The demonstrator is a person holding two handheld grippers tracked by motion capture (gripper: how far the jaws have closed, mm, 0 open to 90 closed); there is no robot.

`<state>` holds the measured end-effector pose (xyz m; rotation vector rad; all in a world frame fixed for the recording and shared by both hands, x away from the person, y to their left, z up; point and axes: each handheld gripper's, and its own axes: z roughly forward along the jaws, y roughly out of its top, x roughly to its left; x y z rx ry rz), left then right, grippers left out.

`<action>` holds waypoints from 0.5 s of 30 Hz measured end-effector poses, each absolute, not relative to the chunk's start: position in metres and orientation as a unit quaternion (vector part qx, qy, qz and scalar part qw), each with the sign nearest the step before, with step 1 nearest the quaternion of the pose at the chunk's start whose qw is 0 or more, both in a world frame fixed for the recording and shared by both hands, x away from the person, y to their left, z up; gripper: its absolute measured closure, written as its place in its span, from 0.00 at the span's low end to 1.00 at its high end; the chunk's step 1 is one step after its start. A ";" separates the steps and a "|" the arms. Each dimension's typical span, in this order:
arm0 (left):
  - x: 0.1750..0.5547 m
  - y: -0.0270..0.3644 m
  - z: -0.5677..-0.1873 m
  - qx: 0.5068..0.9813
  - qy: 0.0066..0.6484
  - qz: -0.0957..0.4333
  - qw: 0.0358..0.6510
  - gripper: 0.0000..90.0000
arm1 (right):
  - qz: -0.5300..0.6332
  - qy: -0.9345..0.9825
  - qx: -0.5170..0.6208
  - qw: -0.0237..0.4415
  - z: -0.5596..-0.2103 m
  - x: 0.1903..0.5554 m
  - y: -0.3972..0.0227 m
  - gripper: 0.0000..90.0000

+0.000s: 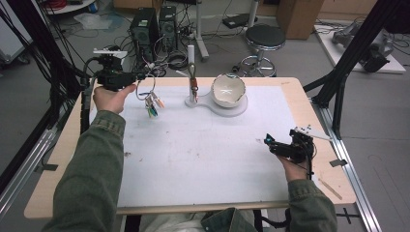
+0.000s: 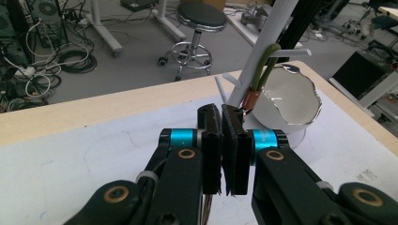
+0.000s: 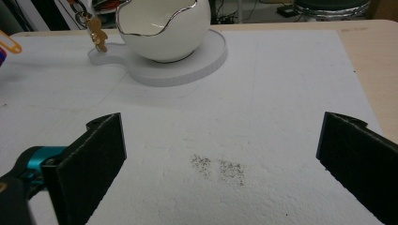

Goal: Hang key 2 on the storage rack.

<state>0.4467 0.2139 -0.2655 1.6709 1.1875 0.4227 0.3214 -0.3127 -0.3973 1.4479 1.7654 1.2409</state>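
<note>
The left gripper (image 1: pixel 140 76) is clamped on a light, floppy keyring bunch (image 1: pixel 152 102) dangling beneath it (best held by the ring), while the right gripper (image 1: pixel 269 141) gapes empty.

Two grippers are counted at the table, a left gripper (image 1: pixel 126 76) and a right gripper (image 1: pixel 270 143), each held in one hand. One white bowl (image 1: pixel 228 90) is seen on one white stand (image 1: pixel 238 108), with one upright rack (image 1: pixel 192 72) and one bunch of coloured clips (image 1: pixel 153 103). Beyond the table, one stool (image 1: pixel 264 38) and two computer towers (image 1: pixel 153 26) are counted.
</note>
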 end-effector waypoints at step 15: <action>0.468 0.189 -0.262 0.692 0.487 0.178 0.502 0.96 | 0.465 0.646 0.543 0.266 -0.397 0.319 -0.316 0.01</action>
